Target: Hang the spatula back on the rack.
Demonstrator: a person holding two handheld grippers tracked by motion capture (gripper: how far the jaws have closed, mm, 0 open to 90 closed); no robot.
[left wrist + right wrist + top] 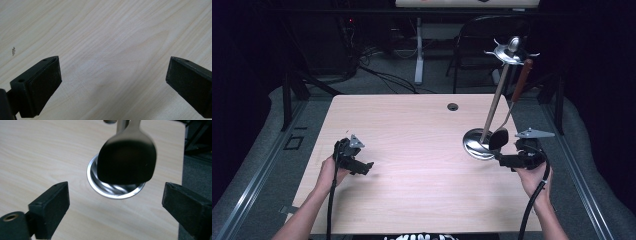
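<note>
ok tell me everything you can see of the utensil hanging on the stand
The utensil is a spatula or spoon with a reddish-brown handle, a thin metal shank and a dark rounded head. It hangs from a hook at the top of the metal stand, head down just above the round base, in front of the open right tool, untouched.

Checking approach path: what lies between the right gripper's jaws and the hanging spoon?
Nothing: in the right gripper view, bare table separates the open right gripper from the spoon.
</note>
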